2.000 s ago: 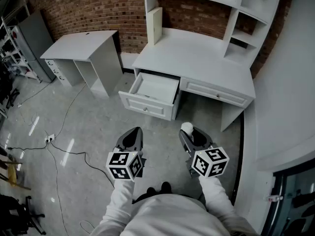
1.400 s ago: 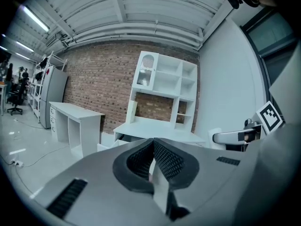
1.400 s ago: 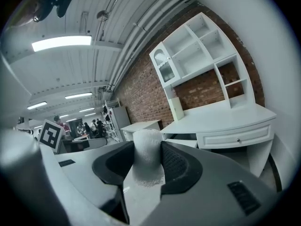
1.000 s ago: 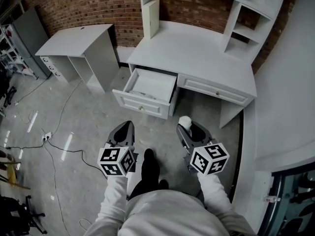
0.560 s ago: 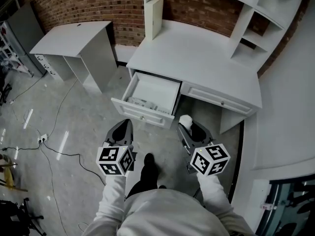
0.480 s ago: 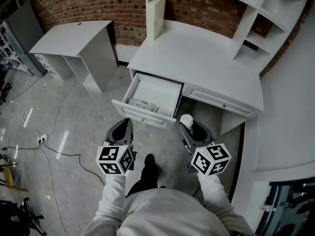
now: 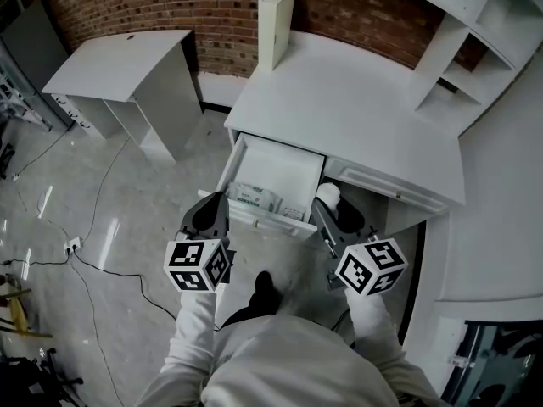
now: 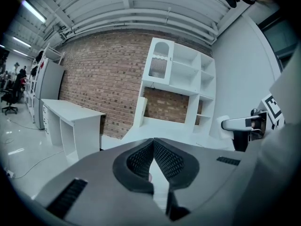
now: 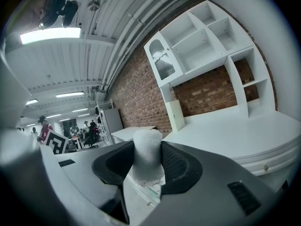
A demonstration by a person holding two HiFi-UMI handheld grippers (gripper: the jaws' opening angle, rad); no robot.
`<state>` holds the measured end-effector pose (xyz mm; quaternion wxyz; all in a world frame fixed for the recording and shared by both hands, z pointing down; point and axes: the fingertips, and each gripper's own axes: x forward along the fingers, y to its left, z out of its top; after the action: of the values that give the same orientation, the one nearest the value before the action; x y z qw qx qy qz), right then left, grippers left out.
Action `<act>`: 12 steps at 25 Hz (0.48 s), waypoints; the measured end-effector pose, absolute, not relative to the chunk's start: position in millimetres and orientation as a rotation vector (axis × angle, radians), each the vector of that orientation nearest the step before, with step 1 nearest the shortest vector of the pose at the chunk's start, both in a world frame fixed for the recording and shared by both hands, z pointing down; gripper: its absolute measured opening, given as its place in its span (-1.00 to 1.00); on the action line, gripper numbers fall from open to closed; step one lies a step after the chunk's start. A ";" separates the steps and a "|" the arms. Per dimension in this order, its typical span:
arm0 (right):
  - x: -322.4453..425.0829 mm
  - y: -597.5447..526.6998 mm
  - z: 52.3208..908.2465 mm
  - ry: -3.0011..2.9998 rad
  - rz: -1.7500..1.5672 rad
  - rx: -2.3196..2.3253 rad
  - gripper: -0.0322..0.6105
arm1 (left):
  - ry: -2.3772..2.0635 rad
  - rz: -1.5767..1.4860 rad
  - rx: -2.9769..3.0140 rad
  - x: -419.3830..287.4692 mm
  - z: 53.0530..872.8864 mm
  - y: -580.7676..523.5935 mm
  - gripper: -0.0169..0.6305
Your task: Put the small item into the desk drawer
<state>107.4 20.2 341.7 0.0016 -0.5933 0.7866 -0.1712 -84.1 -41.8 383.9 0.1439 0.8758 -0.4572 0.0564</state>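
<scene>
As the right gripper (image 9: 147, 147) jaws clamp it, white roll (image 9: 146, 160) protrudes.

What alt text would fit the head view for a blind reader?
From above, a person holds two grippers at an open white desk drawer. The right gripper clamps a small white roll; the left gripper is shut and empty.

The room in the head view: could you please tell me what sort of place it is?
Probably a lab or workshop staged as a study: white desk against a brick wall, cables on the floor.
</scene>
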 end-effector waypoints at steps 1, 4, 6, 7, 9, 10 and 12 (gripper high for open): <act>105.4 12.8 341.2 2.468 -0.535 -1.863 -0.30 | -1.312 0.164 2.523 -85.6 384.3 -48.4 -0.90; 100.0 -5.5 340.6 2.465 -0.527 -1.868 -0.30 | -1.297 0.163 2.525 -89.3 384.9 -67.0 -0.90; 97.6 -14.5 340.5 2.461 -0.521 -1.882 -0.30 | -1.288 0.160 2.534 -91.3 384.5 -77.7 -0.90; 96.5 -18.0 340.7 2.459 -0.519 -1.889 -0.30 | -1.290 0.156 2.539 -93.1 384.2 -82.3 -0.90; 95.2 -23.4 341.1 2.456 -0.519 -1.902 -0.30 | -1.303 0.144 2.543 -97.8 383.7 -90.4 -0.90; 95.2 -25.6 341.2 2.453 -0.518 -1.908 -0.30 | -1.307 0.140 2.541 -99.5 383.6 -93.8 -0.90; 96.9 -29.3 341.5 2.446 -0.515 -1.923 -0.30 | -1.304 0.139 2.538 -100.2 384.5 -99.6 -0.90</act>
<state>96.9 -29.3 341.5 -0.0059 -0.6097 0.7756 -0.1634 -100.2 -99.6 384.5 0.1419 0.8794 -0.4519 0.0480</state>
